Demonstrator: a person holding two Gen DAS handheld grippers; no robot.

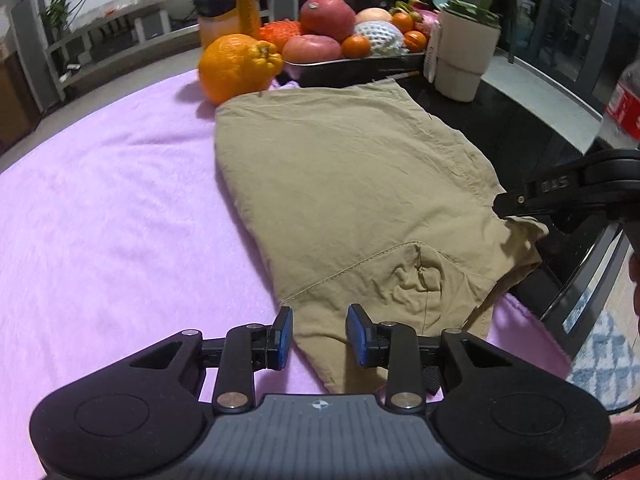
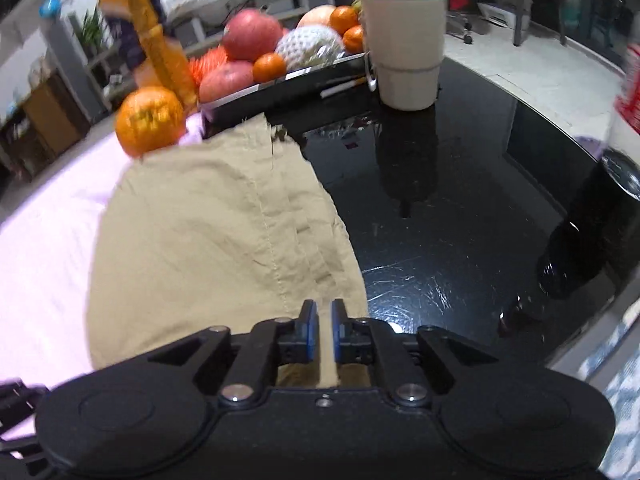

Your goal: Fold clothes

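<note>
A pink blanket (image 1: 100, 208) is spread over the left part of the table, and a large knobbly orange (image 1: 238, 67) is set at its far edge. Just right of the orange, a dark tray of fruit (image 1: 352, 66) is seen, and beside it a pale pot with a green plant (image 1: 464, 52).

The khaki garment (image 1: 340, 184) is laid across the middle, partly on the blanket and partly on the black glossy tabletop (image 2: 440, 220), with its far edge touching the orange.

At the near edge, the left gripper (image 1: 319, 334) is held over the garment's lower corner; its blue pads (image 1: 285, 336) are kept apart, with cloth seen in the gap but not pressed by them.

Farther right, the right gripper (image 2: 325, 330) is placed at the garment's right-hand edge. Its jaws are brought close together with only a narrow slot left, and a strip of khaki cloth is seen in that slot. Whether the cloth is truly pinched cannot be told.

At the far right, a bottle with a red label (image 1: 624, 108) is partly visible.
</note>
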